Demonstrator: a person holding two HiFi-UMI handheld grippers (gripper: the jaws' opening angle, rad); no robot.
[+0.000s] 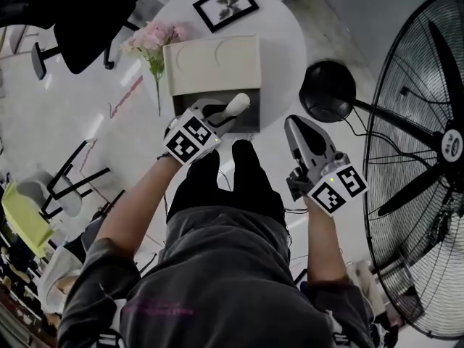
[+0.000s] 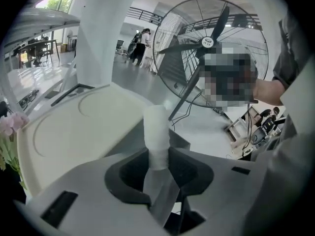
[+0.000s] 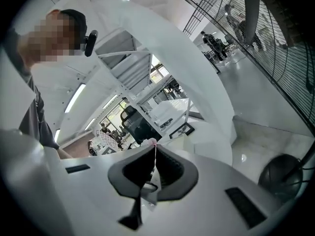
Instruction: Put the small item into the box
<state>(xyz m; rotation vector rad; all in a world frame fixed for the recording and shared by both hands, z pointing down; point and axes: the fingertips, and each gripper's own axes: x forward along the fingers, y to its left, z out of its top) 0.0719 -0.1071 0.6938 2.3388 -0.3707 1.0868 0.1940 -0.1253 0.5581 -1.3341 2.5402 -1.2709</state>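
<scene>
Fingers [image 2: 129,173] of the left gripper [image 1: 230,116] pinch the white item [image 2: 156,132] by its lower end. Most of it stands out past them, over what looks like the dark open end of the box [image 1: 214,64] on the table [image 1: 283,27]. With so short a hold it could swivel or slip free, or catch the rim and drop outside. That forearm reaches forward, gripper tipped steeply down. The right gripper [image 1: 296,130], fingers together and empty, hangs beside the table, nearly level.

Box [image 1: 212,65] on table [image 1: 284,29], fan [image 1: 417,167] at right
</scene>
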